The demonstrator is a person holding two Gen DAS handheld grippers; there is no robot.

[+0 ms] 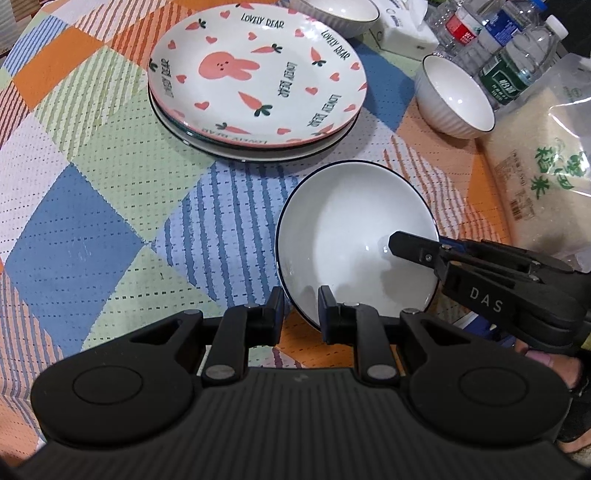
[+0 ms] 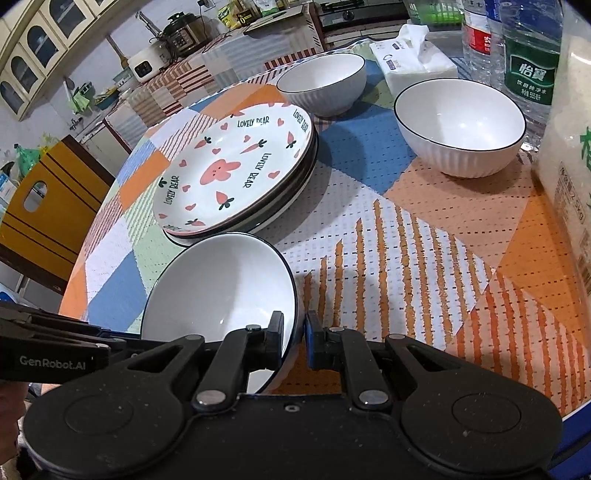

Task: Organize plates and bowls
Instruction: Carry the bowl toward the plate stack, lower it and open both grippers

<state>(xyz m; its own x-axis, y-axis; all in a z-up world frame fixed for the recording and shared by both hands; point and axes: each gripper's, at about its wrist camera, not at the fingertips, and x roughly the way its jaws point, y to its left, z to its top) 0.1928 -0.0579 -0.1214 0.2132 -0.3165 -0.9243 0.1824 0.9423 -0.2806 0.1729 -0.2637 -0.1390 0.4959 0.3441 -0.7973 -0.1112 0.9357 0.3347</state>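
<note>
From the left wrist we see our left gripper (image 1: pixel 301 308) with its jaws clamped on the near rim of a white bowl (image 1: pixel 351 229), one finger inside, one outside. The bowl is tilted, its inside facing the camera, above the checked cloth of the table (image 1: pixel 92 206). Our right gripper (image 1: pixel 413 247) comes in from the right, jaws closed on the bowl's right rim; only its inner finger shows, the outer one is hidden behind the wall. Just beyond the bowl lies the bunny plate (image 1: pixel 258 74) on a stack of plates whose number we cannot make out. A second bowl (image 1: pixel 454 99) stands to the right, a third (image 1: pixel 336 13) is cut off at the top edge. Bottles (image 1: pixel 517 66) and a rice bag (image 1: pixel 546 173) crowd the right side, partly out of frame.

From the right wrist, the right gripper (image 2: pixel 294 341) pinches the bowl (image 2: pixel 218 288) by its rim, the lower part hidden behind the fingers. The left gripper's body (image 2: pixel 51 347) enters at the left, its tips hidden. The plate (image 2: pixel 232 173) sits just behind the bowl; two bowls (image 2: pixel 461 125) (image 2: pixel 321 86) and a tissue pack (image 2: pixel 413 62) stand farther back.
</note>
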